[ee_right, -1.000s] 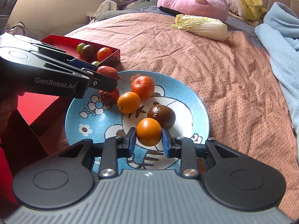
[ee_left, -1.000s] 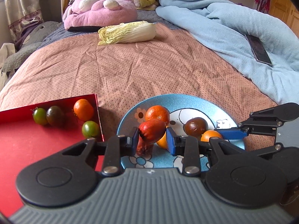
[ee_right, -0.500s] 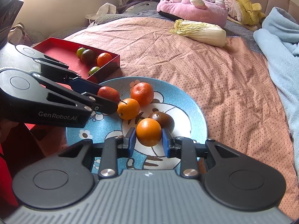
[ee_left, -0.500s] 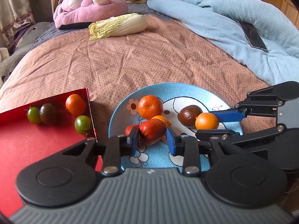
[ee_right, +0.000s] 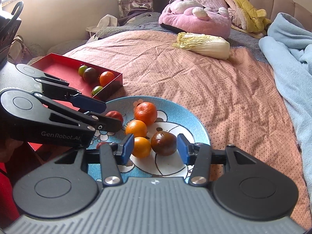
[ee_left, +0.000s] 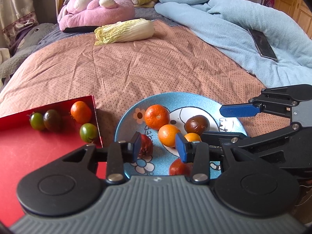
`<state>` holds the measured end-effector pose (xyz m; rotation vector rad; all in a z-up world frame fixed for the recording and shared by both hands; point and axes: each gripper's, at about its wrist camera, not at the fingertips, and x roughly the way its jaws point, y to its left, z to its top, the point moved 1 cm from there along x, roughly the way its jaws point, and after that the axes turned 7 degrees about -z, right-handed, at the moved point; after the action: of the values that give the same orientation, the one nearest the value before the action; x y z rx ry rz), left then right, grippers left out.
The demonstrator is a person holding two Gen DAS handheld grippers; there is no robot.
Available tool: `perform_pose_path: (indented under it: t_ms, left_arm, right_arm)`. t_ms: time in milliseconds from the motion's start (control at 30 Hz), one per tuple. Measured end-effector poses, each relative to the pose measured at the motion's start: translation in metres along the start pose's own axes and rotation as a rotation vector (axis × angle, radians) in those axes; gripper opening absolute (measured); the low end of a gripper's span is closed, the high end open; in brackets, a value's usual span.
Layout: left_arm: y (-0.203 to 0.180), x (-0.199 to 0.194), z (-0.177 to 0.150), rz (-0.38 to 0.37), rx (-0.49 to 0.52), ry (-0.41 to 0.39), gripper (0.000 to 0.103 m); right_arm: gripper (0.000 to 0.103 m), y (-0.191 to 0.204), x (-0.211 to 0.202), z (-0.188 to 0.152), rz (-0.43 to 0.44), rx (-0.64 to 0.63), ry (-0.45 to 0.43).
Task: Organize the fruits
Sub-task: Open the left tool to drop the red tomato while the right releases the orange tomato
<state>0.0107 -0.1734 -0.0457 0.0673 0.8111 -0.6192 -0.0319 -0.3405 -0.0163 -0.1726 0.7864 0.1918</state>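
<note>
A blue patterned plate [ee_left: 195, 101] [ee_right: 185, 115] lies on the bed with a mandarin [ee_left: 156, 116], two small oranges [ee_left: 168, 135] [ee_right: 140, 147], a dark brown fruit [ee_right: 163, 143] and two red fruits [ee_left: 145, 145] [ee_left: 179, 168]. My left gripper [ee_left: 158, 147] is open and empty over the plate's near left part. My right gripper [ee_right: 155, 149] is open over the plate's near edge, with one small orange and the dark fruit lying between its fingers. A red tray [ee_left: 23, 152] [ee_right: 58, 66] to the left holds two green tomatoes, a dark tomato and an orange.
A Chinese cabbage [ee_left: 124, 31] lies farther up the pink bedspread. A pink plush toy [ee_left: 95, 9] is at the head of the bed. A light blue blanket [ee_left: 243, 25] with a phone [ee_left: 262, 42] on it covers the right side.
Both grippers opened. The left let its red fruit go onto the plate. The right let its orange go onto the plate beside the dark fruit.
</note>
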Motion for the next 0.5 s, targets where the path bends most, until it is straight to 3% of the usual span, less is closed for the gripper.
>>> perform_pose_path:
  t_ms: [500]
  left_arm:
    - [0.020,-0.010,0.007,0.104,-0.086,-0.070,0.042]
  right_arm:
    - [0.066,-0.001,0.001,-0.002,-0.002,0.021,0.011]
